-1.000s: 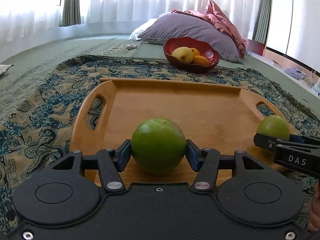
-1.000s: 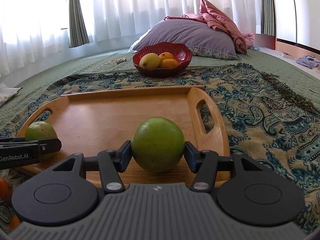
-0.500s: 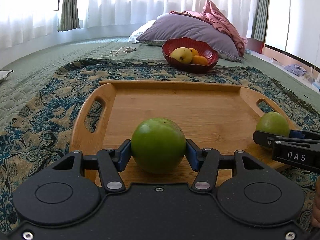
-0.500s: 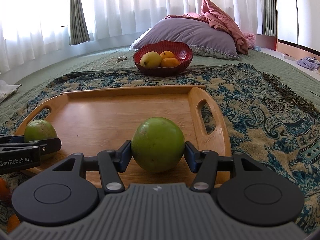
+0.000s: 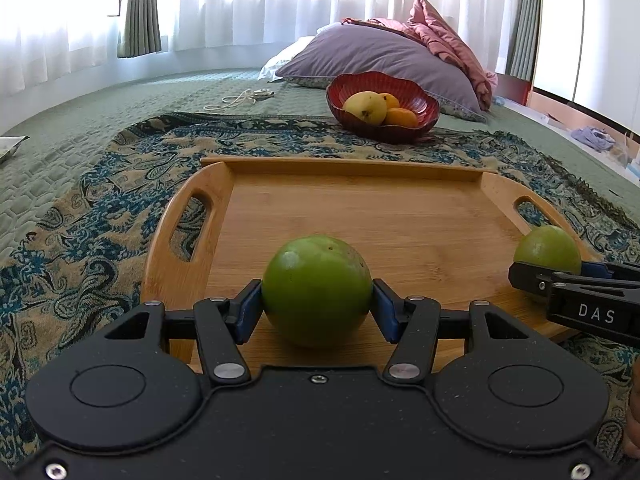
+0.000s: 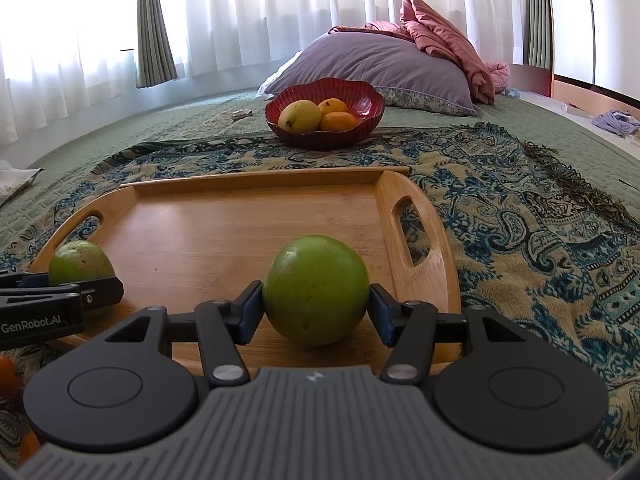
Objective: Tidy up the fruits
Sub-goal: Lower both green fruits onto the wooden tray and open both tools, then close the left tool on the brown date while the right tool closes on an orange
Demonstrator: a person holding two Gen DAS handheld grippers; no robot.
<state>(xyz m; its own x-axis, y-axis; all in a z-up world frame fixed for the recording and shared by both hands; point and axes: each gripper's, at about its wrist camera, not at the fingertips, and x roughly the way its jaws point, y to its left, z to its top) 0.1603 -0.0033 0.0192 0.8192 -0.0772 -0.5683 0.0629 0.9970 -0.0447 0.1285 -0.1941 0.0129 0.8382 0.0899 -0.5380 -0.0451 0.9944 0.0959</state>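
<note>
1. Left wrist view: left gripper (image 5: pixel 317 300) is clamping a green fruit (image 5: pixel 317 290), blue pads (image 5: pixel 247 307) pressing on both sides, jaws spread only to the fruit's width.
2. That fruit is sitting low over the tray (image 5: pixel 360 216), near edge, left half; cannot tell if it is touching the wood.
3. Right gripper (image 5: pixel 560 280) is showing at 3 o'clock, side-on, black finger across a second green fruit (image 5: pixel 547 249) by the tray's right handle.
4. Red bowl (image 5: pixel 382 106) is sitting past the tray at 12–1 o'clock on the patterned throw (image 5: pixel 100 208), holding a yellow mango (image 5: pixel 365 107) and two oranges (image 5: pixel 400 118).
5. Purple pillow (image 5: pixel 384 60) is lying behind the bowl, pink cloth piled on it.
6. Right wrist view: right gripper (image 6: pixel 316 300) is squeezing its fruit (image 6: pixel 316 290) the same way, pads tight on both flanks, half-closed span.
7. Fruit is hanging just over the tray (image 6: pixel 240 220) near edge, close to the right handle slot; contact unclear.
8. Left gripper (image 6: pixel 80 292) is entering at 9 o'clock, its fruit (image 6: pixel 80 262) over the tray's left end.
9. Bowl (image 6: pixel 326 114) is sitting at 12 o'clock beyond the tray, well apart.
10. Orange fruit (image 6: pixel 8 372) is peeking in at 8 o'clock, mostly cut off.
</note>
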